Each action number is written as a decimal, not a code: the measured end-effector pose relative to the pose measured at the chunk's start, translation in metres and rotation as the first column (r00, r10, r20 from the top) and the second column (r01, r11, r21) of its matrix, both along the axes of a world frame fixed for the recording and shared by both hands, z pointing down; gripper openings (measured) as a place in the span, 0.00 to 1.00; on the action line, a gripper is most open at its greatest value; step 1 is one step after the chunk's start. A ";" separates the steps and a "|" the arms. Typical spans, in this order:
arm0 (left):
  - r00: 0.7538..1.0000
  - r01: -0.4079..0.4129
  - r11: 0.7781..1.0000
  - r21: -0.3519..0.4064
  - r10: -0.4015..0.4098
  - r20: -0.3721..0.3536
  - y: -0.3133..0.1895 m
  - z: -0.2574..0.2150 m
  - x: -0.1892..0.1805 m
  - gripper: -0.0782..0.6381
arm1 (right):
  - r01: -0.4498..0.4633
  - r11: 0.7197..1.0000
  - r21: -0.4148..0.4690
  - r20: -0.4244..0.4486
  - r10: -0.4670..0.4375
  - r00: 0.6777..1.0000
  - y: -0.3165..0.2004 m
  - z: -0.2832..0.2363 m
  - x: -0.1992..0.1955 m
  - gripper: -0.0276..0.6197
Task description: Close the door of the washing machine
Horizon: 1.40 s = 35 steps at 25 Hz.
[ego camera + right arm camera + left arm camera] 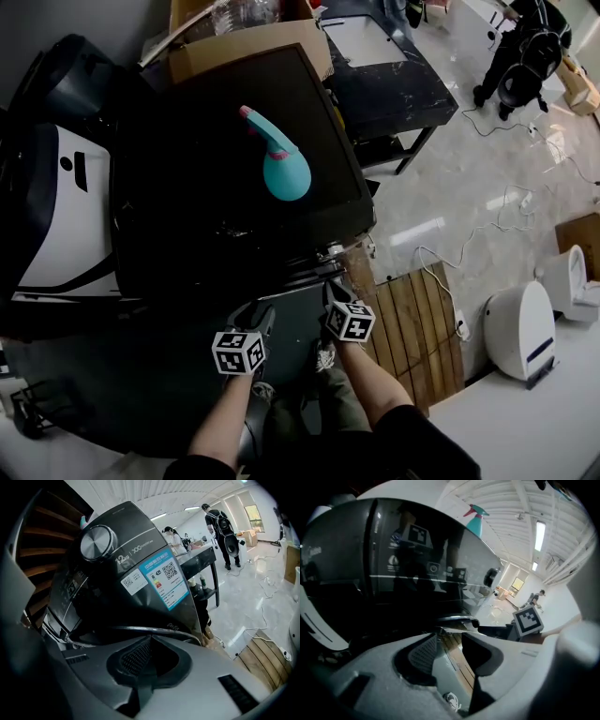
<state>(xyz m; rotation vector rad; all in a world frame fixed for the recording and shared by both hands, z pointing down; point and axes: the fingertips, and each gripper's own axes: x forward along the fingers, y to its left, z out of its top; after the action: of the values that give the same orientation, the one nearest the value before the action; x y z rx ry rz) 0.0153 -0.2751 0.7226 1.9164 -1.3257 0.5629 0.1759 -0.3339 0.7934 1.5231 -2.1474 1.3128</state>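
Nearest to us, the left gripper (450, 635) has its jaws partly apart with nothing between them, only floor showing through the gap. The right gripper (150, 639) has its jaws pressed together, empty. Just past both sets of tips curves the round dark glass door with a chrome rim (140, 631), low on the front of the glossy black washing machine (103, 592). It looks ajar to us, though we cannot tell how far.

We judge the door stiff and fairly heavy yet free on its hinge, its glass and chrome slick. So we would push flat on the rim away from the hinge rather than pinch it, firmly enough to latch.

We count two grippers, one machine, one door, one silver dial (96, 542), two printed stickers (161, 583) and one teal spray bottle with a pink nozzle (281, 164) on top. Farther off are one black table (394, 84) and two people (218, 520).
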 end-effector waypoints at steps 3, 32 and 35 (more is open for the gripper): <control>0.994 0.096 0.994 0.052 -0.098 0.055 -0.005 -0.005 -0.024 0.19 | -0.006 1.000 -0.006 0.013 0.006 1.000 -0.006 0.001 0.000 0.04; 0.994 0.098 0.988 0.118 -0.103 0.039 -0.016 -0.006 -0.036 0.12 | 0.035 0.999 0.004 -0.030 -0.035 0.999 -0.017 0.008 -0.002 0.04; 0.995 0.095 0.989 0.117 -0.099 0.031 -0.014 -0.007 -0.036 0.12 | 0.048 0.999 0.018 -0.033 -0.047 0.998 -0.016 0.009 -0.001 0.04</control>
<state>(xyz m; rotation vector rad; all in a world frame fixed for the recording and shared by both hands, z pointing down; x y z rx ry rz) -0.0204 -0.2895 0.7151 1.9291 -1.4951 0.4842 0.1747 -0.3499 0.8023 1.4803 -2.1675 1.2474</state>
